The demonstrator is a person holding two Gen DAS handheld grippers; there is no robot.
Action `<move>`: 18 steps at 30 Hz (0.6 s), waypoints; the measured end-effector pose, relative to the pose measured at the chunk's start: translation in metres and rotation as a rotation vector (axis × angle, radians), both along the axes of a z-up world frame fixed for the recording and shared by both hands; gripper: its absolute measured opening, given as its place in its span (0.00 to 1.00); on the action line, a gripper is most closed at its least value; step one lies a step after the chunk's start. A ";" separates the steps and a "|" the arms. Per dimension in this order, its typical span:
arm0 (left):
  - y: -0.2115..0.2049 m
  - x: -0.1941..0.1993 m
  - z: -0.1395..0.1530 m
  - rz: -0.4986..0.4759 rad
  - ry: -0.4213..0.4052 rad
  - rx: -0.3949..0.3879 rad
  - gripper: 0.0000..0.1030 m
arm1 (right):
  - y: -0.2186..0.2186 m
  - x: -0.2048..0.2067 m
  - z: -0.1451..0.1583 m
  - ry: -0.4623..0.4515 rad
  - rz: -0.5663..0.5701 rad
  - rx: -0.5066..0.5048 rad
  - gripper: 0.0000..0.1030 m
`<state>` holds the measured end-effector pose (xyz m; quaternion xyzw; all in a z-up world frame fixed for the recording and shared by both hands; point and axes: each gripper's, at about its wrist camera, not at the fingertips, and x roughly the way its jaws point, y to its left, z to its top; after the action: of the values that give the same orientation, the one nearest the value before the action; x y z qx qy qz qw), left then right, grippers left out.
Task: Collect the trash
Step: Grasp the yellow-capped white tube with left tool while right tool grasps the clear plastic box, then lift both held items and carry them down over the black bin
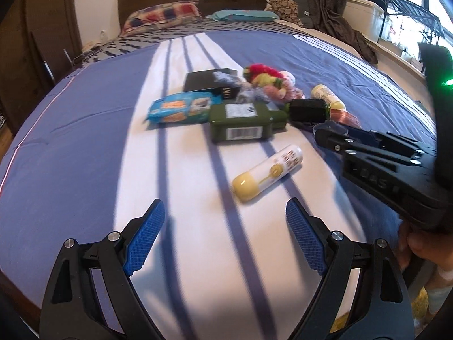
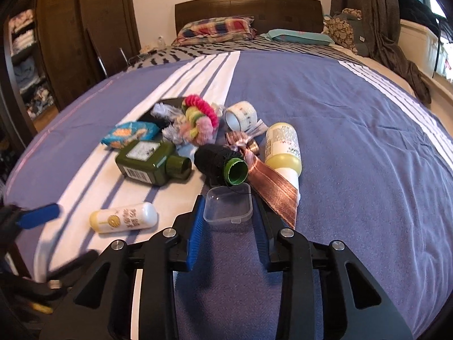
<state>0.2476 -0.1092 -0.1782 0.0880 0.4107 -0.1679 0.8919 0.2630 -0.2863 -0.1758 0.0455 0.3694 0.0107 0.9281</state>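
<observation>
Trash lies in a heap on the striped blue bed cover (image 2: pixel 354 155). My right gripper (image 2: pixel 228 199) has its pads against both sides of a small clear plastic box (image 2: pixel 228 206), which rests on the cover. Just beyond the box lie a black spool with a green core (image 2: pixel 220 161) and a copper ribbon (image 2: pixel 271 187). My left gripper (image 1: pixel 225 201) stands wide open with nothing between its fingers, a little short of a white and yellow tube (image 1: pixel 267 174). From the left wrist, the right gripper (image 1: pixel 322 133) reaches in from the right.
Further back lie a green bottle (image 1: pixel 243 123), a blue wrapper (image 1: pixel 181 107), a black box (image 1: pixel 209 80), a fluffy coloured ring (image 2: pixel 201 119), a tape roll (image 2: pixel 240 116) and a yellow-capped bottle (image 2: pixel 283 147). Pillows (image 2: pixel 218 28) and the headboard are at the far end; a wardrobe (image 2: pixel 70 28) stands left.
</observation>
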 end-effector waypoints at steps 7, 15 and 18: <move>-0.021 0.019 -0.006 -0.055 0.025 -0.024 0.56 | -0.009 -0.007 0.029 -0.073 -0.009 0.023 0.31; -0.026 0.025 -0.001 -0.096 0.033 -0.068 0.24 | -0.013 -0.014 0.053 -0.123 -0.009 0.030 0.30; -0.023 0.019 0.005 -0.096 0.020 -0.078 0.22 | -0.010 -0.019 0.060 -0.136 -0.003 0.027 0.30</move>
<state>0.2670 -0.1321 -0.1729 0.0712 0.4081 -0.2273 0.8813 0.2440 -0.2960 -0.1160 0.0579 0.3054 0.0173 0.9503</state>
